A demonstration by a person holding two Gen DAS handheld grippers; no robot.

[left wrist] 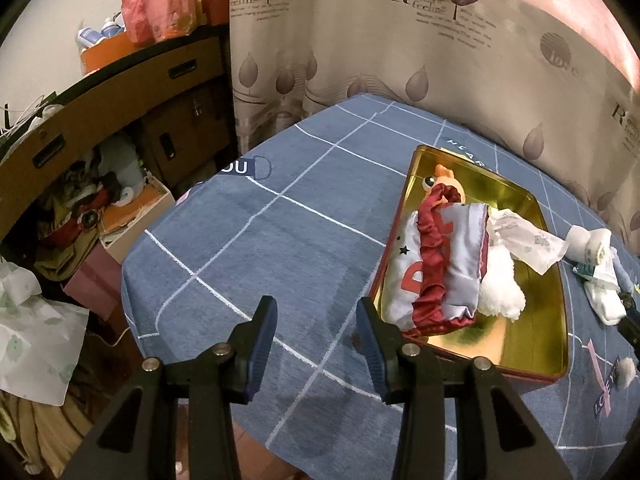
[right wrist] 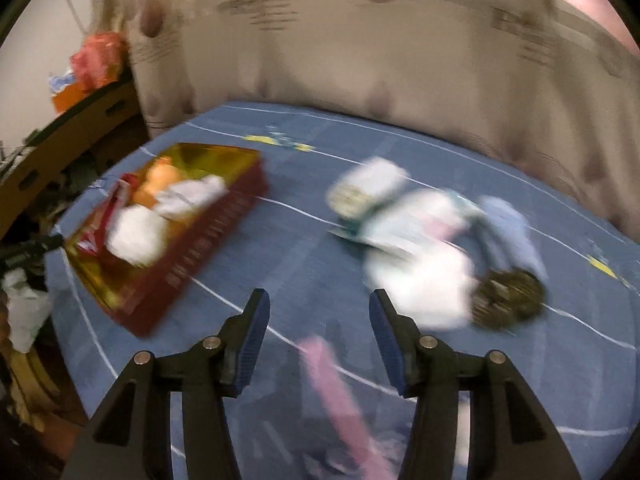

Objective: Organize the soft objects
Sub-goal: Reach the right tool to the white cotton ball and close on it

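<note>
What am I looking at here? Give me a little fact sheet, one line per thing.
Setting: table under a blue checked cloth, leaf-print curtain behind
Container: gold tin tray with red outer walls
In the tray: red-and-white satin cloth, fluffy white plush, orange toy with googly eyes
Outside the tray: blurred pile of white and pale-blue soft items, dark round item
Left gripper: open, empty
Right gripper: open, empty, view motion-blurred

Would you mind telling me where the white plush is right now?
The white plush lies inside the gold tray, on the right of the left wrist view, against the right edge of the grey and red cloth and below the orange toy.
</note>
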